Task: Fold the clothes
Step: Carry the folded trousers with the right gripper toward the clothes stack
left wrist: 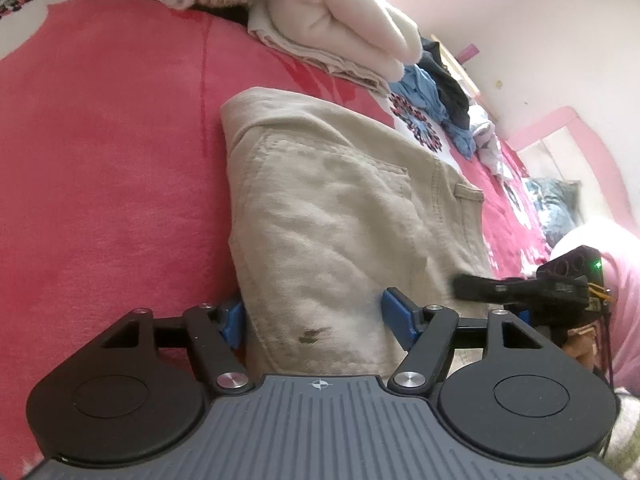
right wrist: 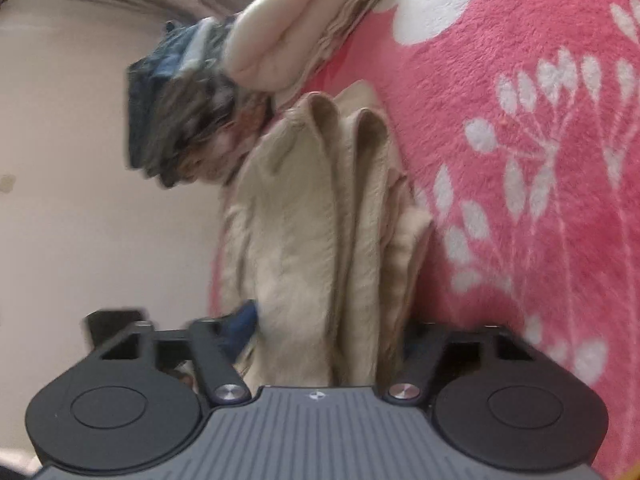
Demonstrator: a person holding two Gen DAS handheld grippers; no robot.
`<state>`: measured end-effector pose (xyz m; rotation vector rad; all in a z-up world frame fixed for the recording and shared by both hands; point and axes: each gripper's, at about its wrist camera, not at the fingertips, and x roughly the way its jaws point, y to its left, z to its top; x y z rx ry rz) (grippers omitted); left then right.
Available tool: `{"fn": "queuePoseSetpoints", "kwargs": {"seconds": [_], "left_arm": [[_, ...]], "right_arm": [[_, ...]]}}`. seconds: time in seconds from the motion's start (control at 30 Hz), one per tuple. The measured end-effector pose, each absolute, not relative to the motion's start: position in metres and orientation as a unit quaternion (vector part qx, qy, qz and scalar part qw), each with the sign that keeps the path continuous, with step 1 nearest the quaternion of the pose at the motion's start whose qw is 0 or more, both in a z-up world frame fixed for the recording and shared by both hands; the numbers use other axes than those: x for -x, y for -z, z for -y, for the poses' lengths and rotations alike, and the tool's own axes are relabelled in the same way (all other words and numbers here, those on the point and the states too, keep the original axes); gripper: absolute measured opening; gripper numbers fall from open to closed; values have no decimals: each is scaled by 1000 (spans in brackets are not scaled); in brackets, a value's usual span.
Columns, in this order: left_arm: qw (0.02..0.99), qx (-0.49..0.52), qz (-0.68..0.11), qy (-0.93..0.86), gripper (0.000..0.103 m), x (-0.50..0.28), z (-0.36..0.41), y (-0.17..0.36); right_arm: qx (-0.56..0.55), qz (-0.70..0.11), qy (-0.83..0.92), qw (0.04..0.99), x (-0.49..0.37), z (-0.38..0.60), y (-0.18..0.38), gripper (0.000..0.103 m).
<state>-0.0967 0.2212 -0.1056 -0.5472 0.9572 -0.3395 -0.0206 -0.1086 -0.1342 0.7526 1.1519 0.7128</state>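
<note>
A: Nearest in the left wrist view, the left gripper (left wrist: pixel 316 322) has its blue pads on either side of the folded beige cotton trousers (left wrist: pixel 340 216). Why there?

B: It pinches the near edge of the bundle, so the layers stay together. The trousers lie folded, pocket side up, on the pink plush bedspread with white flowers (left wrist: pixel 100 160).

A: And the right gripper (right wrist: pixel 328 332)?

B: It straddles the same bundle from the side, where the rounded folds stack. One blue pad shows; the other is hidden by cloth, so I judge it clamped on the trousers. Two holds would keep a thick stack from slipping apart if lifted.

A: Farther off?

B: A stack of folded cream and tan garments (left wrist: pixel 348 36) sits just beyond, likely the finished pile. Past that, a loose heap of blue and dark clothes (left wrist: pixel 436 92) lies well apart.
</note>
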Motion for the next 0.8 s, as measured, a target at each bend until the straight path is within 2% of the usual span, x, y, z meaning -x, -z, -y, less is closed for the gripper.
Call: {"fn": "queuePoseSetpoints", "kwargs": {"seconds": [0.07,0.17,0.4,0.8], "left_arm": [[846,243,-449,155,66,99,-216,101],[857,220,-442,147,63,102,-208,94],[870,195,-430,140,54,102,-195,70],[889,168,-393,163,54,71,-152,10]], "right_arm": [[-330,-513,-318,726,26,106,131,44],[-316,-500,-313,743,37,107,123,37],[-264,-465,-312,785,44,98,90,34],[-290,-388,-327,811,31,142,51,33]]}}
